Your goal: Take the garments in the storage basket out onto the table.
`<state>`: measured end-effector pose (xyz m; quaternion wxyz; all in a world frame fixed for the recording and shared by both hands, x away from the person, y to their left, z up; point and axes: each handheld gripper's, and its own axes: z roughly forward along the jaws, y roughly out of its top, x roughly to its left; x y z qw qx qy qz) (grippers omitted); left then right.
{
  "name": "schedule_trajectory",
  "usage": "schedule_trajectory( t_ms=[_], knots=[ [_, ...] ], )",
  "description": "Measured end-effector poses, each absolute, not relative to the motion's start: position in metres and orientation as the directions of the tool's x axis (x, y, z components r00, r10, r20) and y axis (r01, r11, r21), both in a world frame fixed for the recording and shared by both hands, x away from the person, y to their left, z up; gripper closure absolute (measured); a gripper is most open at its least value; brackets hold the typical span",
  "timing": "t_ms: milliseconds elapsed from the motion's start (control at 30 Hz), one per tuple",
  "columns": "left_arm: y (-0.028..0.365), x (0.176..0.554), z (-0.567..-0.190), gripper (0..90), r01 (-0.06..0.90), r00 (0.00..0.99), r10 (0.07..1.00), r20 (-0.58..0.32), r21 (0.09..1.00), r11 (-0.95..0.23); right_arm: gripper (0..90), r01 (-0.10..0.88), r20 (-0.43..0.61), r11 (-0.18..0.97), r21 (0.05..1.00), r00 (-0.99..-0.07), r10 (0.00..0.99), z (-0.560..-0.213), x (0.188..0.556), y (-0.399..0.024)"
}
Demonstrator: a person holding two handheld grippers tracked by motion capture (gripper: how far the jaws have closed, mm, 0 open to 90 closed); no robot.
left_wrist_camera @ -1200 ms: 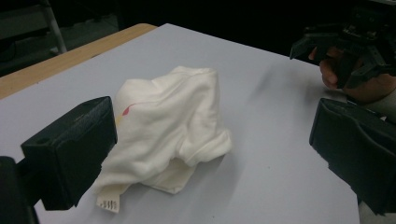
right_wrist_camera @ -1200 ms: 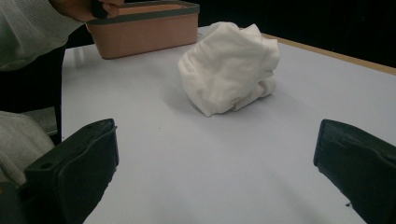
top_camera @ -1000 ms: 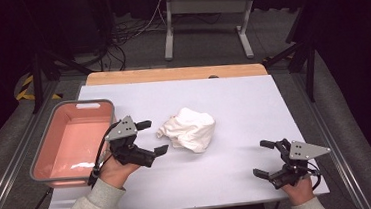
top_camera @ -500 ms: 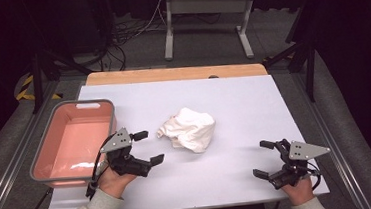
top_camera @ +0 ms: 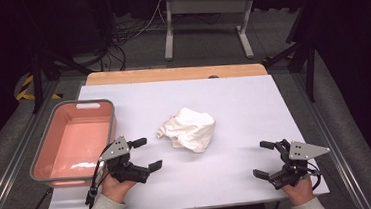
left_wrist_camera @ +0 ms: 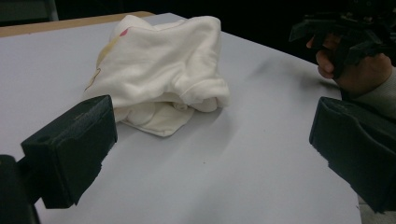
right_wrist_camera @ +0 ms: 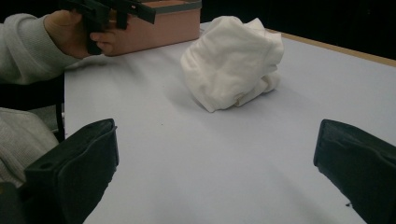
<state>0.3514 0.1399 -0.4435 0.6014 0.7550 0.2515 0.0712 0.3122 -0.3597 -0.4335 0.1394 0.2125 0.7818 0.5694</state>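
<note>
A crumpled white cloth (top_camera: pixel 189 129) lies in a heap at the middle of the white table (top_camera: pixel 233 95). My left gripper (top_camera: pixel 147 153) is open, low over the table, a short way to the front left of the cloth, with nothing between its jaws. In the left gripper view the cloth (left_wrist_camera: pixel 159 79) sits ahead of the spread jaws, apart from them. My right gripper (top_camera: pixel 262 158) is open and empty near the front right corner, and its own view has the cloth (right_wrist_camera: pixel 233 60) farther off.
A pink bin (top_camera: pixel 95 102) with a grey rim stands at the table's left side, just beside my left hand; it looks empty. A wooden strip (top_camera: pixel 171 74) runs along the far edge. Dark stands and cables lie on the floor beyond.
My left gripper has drawn back from the cloth toward the front edge and dropped lower, still open. The right gripper and the cloth have not moved.
</note>
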Motion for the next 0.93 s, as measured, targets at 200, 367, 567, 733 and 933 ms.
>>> schedule_trajectory(
  t_ms=[200,367,567,733,933],
  knots=[
    [0.1439,0.3535,-0.4522,1.5,0.302,0.858,0.475,-0.197,0.94,-0.156,0.2,0.174,0.024,0.264,0.949,-0.871,0.491,-0.4339,0.3124,-0.3594],
    [0.145,0.3541,-0.4531,1.5,0.296,0.853,0.487,-0.184,0.941,-0.162,0.2,0.176,0.024,0.266,0.948,-0.871,0.49,-0.4342,0.3125,-0.3594],
    [0.1442,0.3541,-0.4531,1.5,0.291,0.853,0.492,-0.172,0.941,-0.175,0.2,0.175,0.024,0.264,0.949,-0.871,0.491,-0.4344,0.3124,-0.36],
    [0.1431,0.3541,-0.4535,1.5,0.305,0.84,0.514,-0.171,0.934,-0.188,0.2,0.177,0.028,0.262,0.949,-0.871,0.49,-0.4346,0.3126,-0.36],
    [0.1417,0.3529,-0.4534,1.4,0.287,0.844,0.514,-0.152,0.938,-0.195,0.2,0.181,0.032,0.26,0.948,-0.871,0.49,-0.4347,0.3126,-0.3598]
  ],
)
